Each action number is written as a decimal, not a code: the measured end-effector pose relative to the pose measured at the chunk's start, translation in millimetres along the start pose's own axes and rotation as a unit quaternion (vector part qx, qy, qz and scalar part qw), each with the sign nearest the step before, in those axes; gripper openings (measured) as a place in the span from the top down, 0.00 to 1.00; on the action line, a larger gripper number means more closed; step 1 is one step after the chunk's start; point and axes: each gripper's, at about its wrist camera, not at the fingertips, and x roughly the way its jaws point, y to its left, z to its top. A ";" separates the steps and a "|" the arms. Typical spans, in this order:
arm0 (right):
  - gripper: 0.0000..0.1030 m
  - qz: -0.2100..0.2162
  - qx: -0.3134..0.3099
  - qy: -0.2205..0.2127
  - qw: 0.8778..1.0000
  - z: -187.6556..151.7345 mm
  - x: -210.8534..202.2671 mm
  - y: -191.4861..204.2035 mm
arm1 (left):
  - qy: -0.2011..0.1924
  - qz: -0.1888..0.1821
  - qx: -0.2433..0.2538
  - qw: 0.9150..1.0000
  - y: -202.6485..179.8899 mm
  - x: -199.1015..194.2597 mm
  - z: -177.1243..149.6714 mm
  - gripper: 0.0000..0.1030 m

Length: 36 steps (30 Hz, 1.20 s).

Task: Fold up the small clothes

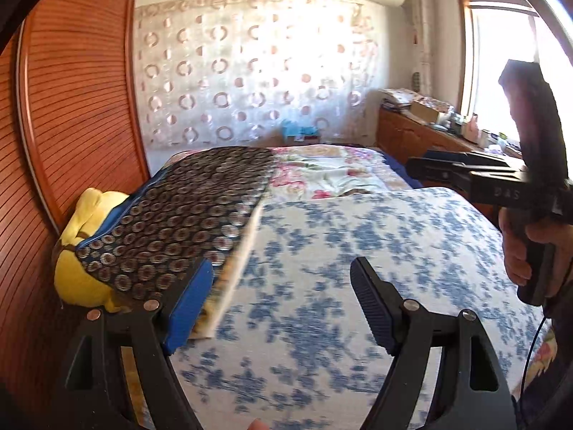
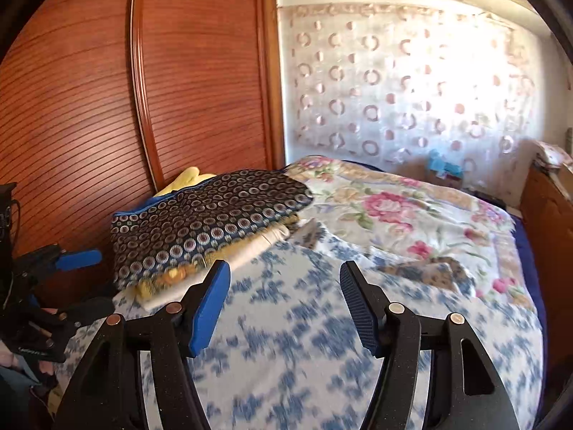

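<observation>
Over near bed edge, left gripper (image 1: 283, 301) and right gripper (image 2: 284, 304) hovering, jaws spread, empty, above blue-and-white floral cloth (image 2: 286, 322); dark circle-patterned folded garment stack (image 2: 204, 215) sitting far left.

Each claw (image 1: 283, 304) is built with black arms, silver rivets, one blue pad and one ribbed black pad. Bare skin is seen on the right hand (image 1: 519, 251); a thin black cable is noted.

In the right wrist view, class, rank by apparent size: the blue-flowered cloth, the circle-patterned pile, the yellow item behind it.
1. Blue-flowered cloth, though nearness inflates it.
2. Circle-patterned pile.
3. Yellow item, mostly hidden, so true size unsure.
</observation>
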 end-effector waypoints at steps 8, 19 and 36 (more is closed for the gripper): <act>0.33 -0.050 0.026 -0.021 0.998 -42.4 -92.3 0.5 | -0.006 -0.021 0.018 1.000 -48.6 -17.7 -4.9 0.23; 0.10 -0.124 0.064 -0.048 0.989 -74.0 -174.7 21.3 | -0.037 -0.027 0.023 0.999 -83.2 -52.2 2.3 0.23; 0.06 -0.177 0.077 -0.089 0.977 -98.5 -204.9 72.2 | -0.070 -0.010 0.007 0.997 -101.3 -83.7 11.0 0.23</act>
